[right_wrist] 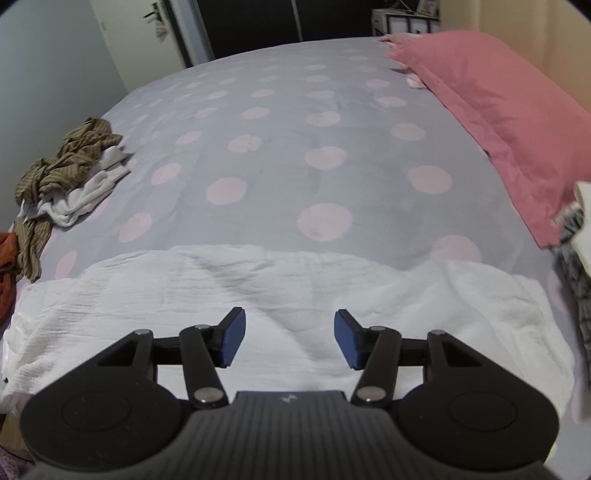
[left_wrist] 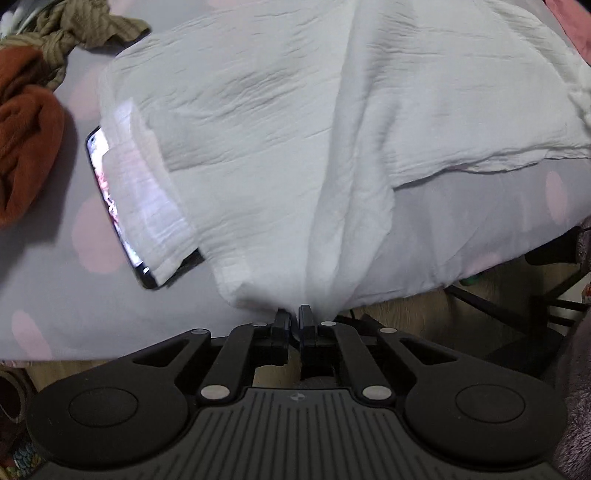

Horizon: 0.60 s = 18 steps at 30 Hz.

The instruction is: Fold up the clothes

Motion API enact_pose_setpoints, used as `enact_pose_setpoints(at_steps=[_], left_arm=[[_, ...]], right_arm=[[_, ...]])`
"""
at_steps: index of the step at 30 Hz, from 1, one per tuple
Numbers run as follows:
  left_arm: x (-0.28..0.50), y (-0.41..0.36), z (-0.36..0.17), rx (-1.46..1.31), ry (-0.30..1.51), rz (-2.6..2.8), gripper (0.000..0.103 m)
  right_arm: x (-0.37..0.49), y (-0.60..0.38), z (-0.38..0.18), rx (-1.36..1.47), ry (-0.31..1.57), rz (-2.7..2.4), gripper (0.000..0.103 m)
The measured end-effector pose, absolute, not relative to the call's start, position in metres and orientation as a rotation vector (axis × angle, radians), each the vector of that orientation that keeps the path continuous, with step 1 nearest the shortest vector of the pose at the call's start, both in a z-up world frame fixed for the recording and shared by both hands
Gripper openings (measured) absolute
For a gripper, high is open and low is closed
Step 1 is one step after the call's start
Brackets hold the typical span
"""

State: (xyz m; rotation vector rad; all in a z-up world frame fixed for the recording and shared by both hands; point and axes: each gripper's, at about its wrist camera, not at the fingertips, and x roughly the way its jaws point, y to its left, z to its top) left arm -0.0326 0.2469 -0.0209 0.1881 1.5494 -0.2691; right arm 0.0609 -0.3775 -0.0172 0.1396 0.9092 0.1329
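My left tongs (left_wrist: 294, 314), at the bottom centre of the left wrist view, are clamped on a bunched edge of the white garment (left_wrist: 295, 129), and the cloth fans upward from the pinch across most of the frame. It lies on the bed (left_wrist: 55, 295), whose grey cover has pink dots. At the left, a phone (left_wrist: 107, 192) with its screen lit sits half under the garment's edge. A rust-coloured cloth (left_wrist: 26, 140) and an olive striped cloth (left_wrist: 74, 29) lie in the upper left.

In the right wrist view my right tongs (right_wrist: 290, 341) stand apart at lower centre, hovering over the white garment (right_wrist: 184, 295), holding nothing. A pink pillow (right_wrist: 498, 110) fills the upper right, and a pile of clothes (right_wrist: 66, 173) sits at the left edge.
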Motion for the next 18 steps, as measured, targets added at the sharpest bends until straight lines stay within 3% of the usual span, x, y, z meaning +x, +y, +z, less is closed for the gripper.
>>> enact_pose_setpoints(at_steps=[3, 10, 11, 13, 14, 18], left_arm=[[-0.032, 0.259, -0.007, 0.137, 1.48, -0.242, 0.017], [-0.013, 0.274, 0.008, 0.094, 1.32, -0.142, 0.018], [-0.01, 0.274, 0.009, 0.091, 1.293, -0.126, 0.021], [0.0, 0.272, 0.006, 0.106, 1.241, -0.083, 0.039], [0.005, 0.273, 0.004, 0.116, 1.216, -0.064, 0.043], [0.028, 0.277, -0.013, 0.128, 1.186, 0.001, 0.045]], right_arm=[[0.063, -0.368, -0.016, 0.121, 0.904, 0.148, 0.061], [0.068, -0.357, -0.019, 0.102, 0.924, 0.159, 0.061], [0.069, -0.356, -0.019, 0.1, 0.924, 0.16, 0.061], [0.07, -0.356, -0.019, 0.097, 0.925, 0.159, 0.061], [0.07, -0.356, -0.02, 0.094, 0.927, 0.157, 0.061], [0.073, -0.356, -0.026, 0.081, 0.943, 0.147, 0.061]])
